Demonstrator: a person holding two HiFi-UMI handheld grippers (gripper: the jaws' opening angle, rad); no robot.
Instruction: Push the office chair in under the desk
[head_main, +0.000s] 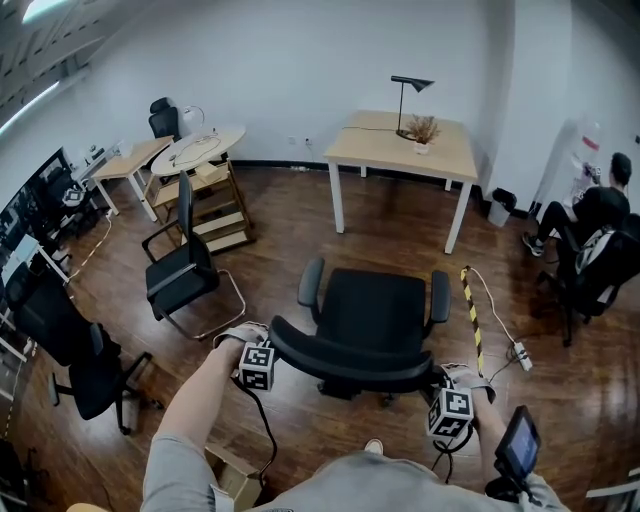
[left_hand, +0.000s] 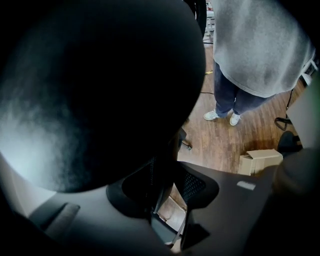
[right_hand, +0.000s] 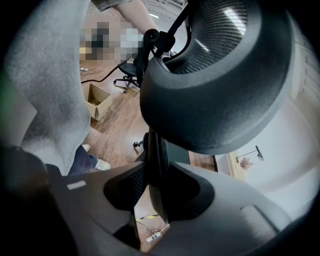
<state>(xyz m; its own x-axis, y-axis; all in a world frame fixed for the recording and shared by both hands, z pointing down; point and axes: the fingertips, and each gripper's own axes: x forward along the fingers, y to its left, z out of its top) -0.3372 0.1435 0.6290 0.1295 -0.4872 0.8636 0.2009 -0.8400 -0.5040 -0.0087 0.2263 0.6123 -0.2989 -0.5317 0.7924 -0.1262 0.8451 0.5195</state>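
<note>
Jaws of the left gripper (head_main: 268, 350) pinch one end of the black mesh office chair's (head_main: 372, 310) curved backrest (head_main: 350, 362), the right gripper's (head_main: 442, 385) the other, seen close only in gripper views, so shove evenly toward the pale wooden surface (head_main: 400, 150) well ahead, the floor between laid out only in the head view.

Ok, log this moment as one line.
left gripper: shut on office chair back | right gripper: shut on chair back | chair: short of desk, not under it
</note>
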